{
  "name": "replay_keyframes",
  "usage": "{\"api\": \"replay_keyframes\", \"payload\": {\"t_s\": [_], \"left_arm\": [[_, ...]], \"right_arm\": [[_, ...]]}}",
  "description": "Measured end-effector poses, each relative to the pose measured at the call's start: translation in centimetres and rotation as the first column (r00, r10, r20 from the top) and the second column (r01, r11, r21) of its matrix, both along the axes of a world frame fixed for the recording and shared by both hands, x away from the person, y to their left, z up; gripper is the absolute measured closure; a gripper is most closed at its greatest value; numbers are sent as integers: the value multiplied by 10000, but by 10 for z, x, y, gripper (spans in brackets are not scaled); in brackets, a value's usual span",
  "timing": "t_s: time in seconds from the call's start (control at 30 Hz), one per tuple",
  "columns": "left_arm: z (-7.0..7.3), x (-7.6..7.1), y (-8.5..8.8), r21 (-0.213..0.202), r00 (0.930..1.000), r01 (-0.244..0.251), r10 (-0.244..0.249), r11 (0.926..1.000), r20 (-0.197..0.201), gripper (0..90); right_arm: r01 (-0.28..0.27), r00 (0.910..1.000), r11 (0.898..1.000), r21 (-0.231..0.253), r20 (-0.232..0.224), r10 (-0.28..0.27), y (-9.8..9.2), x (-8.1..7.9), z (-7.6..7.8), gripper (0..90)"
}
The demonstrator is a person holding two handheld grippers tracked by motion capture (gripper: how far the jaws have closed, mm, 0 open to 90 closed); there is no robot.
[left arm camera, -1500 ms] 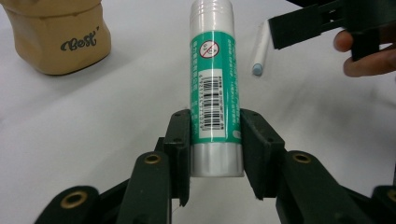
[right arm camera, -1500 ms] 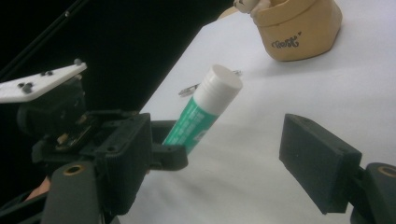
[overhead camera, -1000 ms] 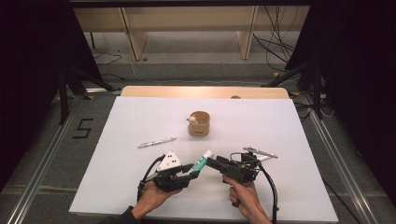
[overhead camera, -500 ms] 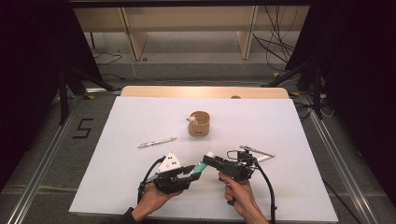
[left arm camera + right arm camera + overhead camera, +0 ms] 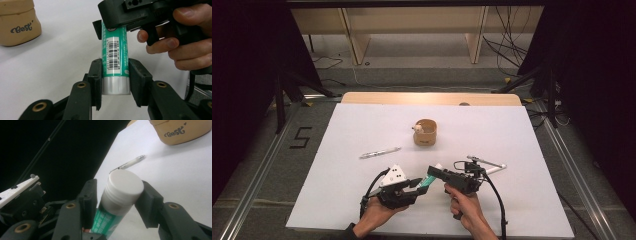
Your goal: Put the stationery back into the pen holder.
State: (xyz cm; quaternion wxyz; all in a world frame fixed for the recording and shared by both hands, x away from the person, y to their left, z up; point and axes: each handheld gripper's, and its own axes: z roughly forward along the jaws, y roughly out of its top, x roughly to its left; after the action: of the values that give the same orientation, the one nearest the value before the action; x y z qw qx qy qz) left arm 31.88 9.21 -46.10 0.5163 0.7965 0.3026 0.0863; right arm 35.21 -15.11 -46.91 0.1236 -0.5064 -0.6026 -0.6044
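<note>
Low over the near counter (image 5: 362, 125), my left gripper (image 5: 115, 82) clamps a green glue stick (image 5: 114, 57) by its silver base; my right gripper (image 5: 115, 197) has just been closing around its white cap (image 5: 123, 186), though contact is unclear.

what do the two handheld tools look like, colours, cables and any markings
Both are black pistol-grip devices. The left tool carries a light grey three-cornered plate dotted with small dark marks, and a black cable loops from it. The right tool trails a black cable toward the table's near edge and has a white bar behind it. Brass-coloured pivots show on the black jaws.
</note>
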Motion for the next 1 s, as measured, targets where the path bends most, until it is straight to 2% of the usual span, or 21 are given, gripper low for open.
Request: {"api": "replay_keyframes", "payload": {"t_s": [0.3, 0.47, 0.53, 0.7, 0.9, 1.0], "left_arm": [[-1, 1, 1, -50, 9999, 117, -116, 9999, 113, 651], [-4, 5, 3, -376, 9988, 488, -491, 9981, -61, 634], [-2, 5, 3, -616, 9976, 675, -684, 9958, -118, 550], [-2, 8, 5, -357, 9960, 715, -732, 9968, -506, 340], [-2, 12, 11, -204, 9951, 748, -759, 9970, -629, 251], [-4, 16, 17, -88, 9958, 553, -558, 9984, -730, 229]], "right_arm": [[-29, 10000, 9998, 175, 22, 28, -1, 0, 1, 610], [-151, 9998, 9990, 422, 96, 147, -1, -1, 2, 652], [-131, 9993, 9998, 153, 351, 125, 0, -2, 3, 654], [-73, 9987, 10000, -52, 502, 76, -1, -2, 4, 656], [76, 9960, 9994, -349, 898, -45, -5, -2, 10, 656], [200, 9946, 9990, -395, 1023, -159, -8, -1, 14, 656]]}}
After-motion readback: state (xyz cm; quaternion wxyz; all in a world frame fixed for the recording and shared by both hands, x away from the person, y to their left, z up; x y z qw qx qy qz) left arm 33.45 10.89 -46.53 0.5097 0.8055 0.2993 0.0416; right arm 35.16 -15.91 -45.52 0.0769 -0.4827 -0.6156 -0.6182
